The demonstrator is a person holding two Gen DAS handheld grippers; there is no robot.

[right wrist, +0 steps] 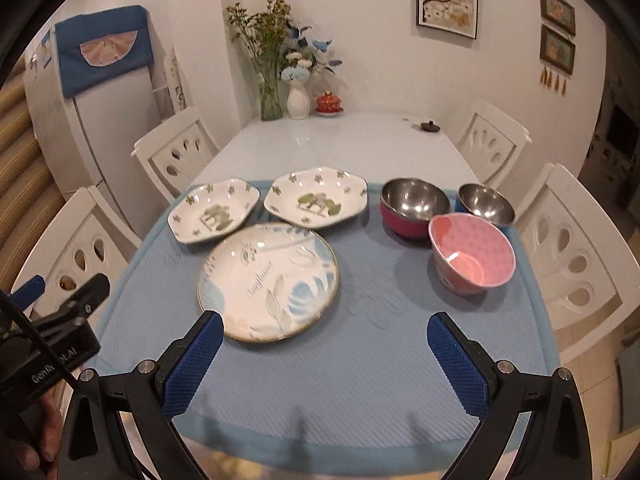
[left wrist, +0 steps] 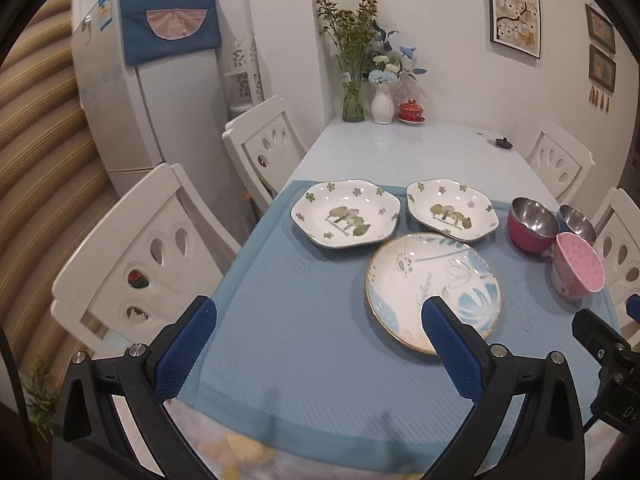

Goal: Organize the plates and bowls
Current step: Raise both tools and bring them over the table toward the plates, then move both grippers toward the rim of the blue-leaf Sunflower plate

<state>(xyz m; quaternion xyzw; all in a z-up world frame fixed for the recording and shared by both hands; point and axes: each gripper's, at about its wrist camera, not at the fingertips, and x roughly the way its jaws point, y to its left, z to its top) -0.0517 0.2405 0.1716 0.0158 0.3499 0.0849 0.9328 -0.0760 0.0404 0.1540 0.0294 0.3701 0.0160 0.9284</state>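
Plates and bowls are sitting on the blue mat [right wrist: 360, 360]; we are holding the left gripper [left wrist: 318, 336] and right gripper [right wrist: 325, 354] above it, jaws wide, empty

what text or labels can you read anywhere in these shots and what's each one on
"GenR" then letters hidden by a cable, then "t.AI": on the left hand-held gripper body, seen from the right wrist view.
"DA", cut off: on the right hand-held gripper body.
Cursive word on the round plate: too blurred to read.
Print under the trees on the two hexagonal plates: too small.
Sticker on the fridge: unreadable.
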